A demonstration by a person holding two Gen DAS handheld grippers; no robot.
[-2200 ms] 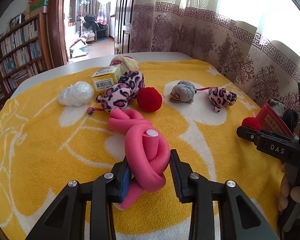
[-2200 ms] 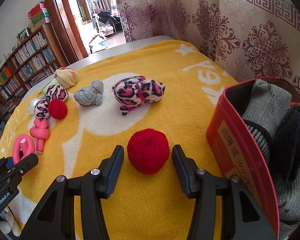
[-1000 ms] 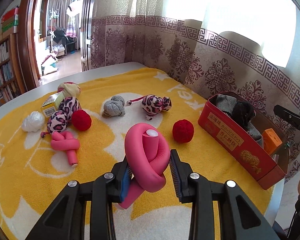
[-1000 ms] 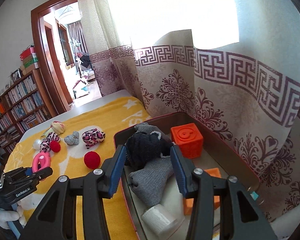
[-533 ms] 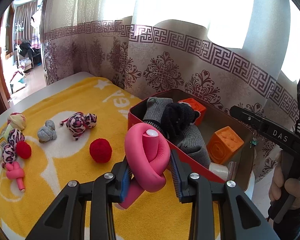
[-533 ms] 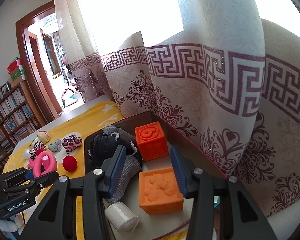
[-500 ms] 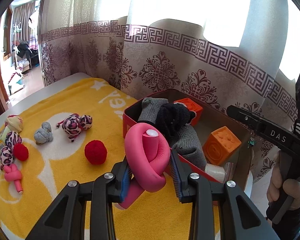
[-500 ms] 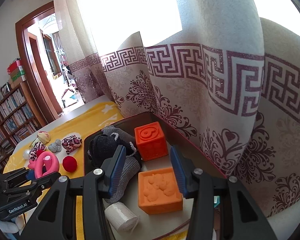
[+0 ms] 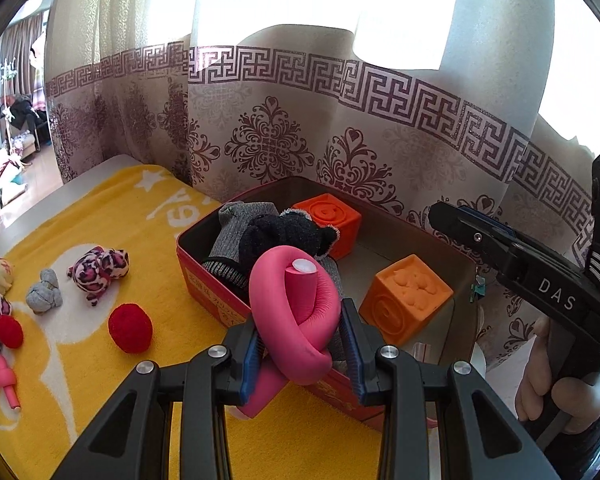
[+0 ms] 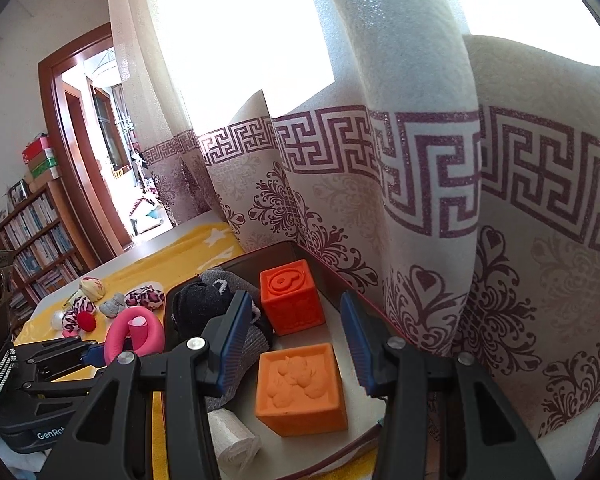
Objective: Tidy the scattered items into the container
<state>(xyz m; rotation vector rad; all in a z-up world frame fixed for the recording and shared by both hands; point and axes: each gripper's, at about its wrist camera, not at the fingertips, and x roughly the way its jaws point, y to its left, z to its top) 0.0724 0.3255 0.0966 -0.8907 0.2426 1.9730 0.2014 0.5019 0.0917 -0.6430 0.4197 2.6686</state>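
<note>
Looking along the left gripper (image 9: 302, 354), its jaws are clamped on a knotted pink foam roller (image 9: 296, 320), held above the near wall of the red tin box (image 9: 204, 280) that stands on the yellow towel (image 9: 100, 360). Inside the box lie a grey sock (image 9: 230, 228) with a black sock (image 9: 284, 236) on top, an orange cube with a swirl on its top (image 9: 328, 216) by the far wall, and a second orange cube (image 9: 406, 296) nearer the camera; the box's near right corner is hidden behind the gripper's fingers. On the towel are a red pompom (image 9: 130, 329), a leopard-print plush toy (image 9: 98, 266), a grey knotted sock (image 9: 44, 294), another red pompom (image 9: 9, 331) and a second pink knotted roller (image 9: 3, 378), while the items at the far left edge are cut off and hard to name. The right gripper (image 9: 500, 248) shows from the side here, fingertips out of sight. From the right wrist view, the right gripper (image 10: 296, 340) hangs over the box (image 10: 324, 264) with jaws wide apart and nothing between them. Below it are the orange cube bearing a raised "6" (image 10: 292, 300), the orange cube with an embossed top (image 10: 300, 388), the black sock (image 10: 198, 304) and a white roll (image 10: 232, 436), partly hidden by the left finger. The roller (image 10: 134, 334) shows at left in the left gripper (image 10: 100, 350).
</note>
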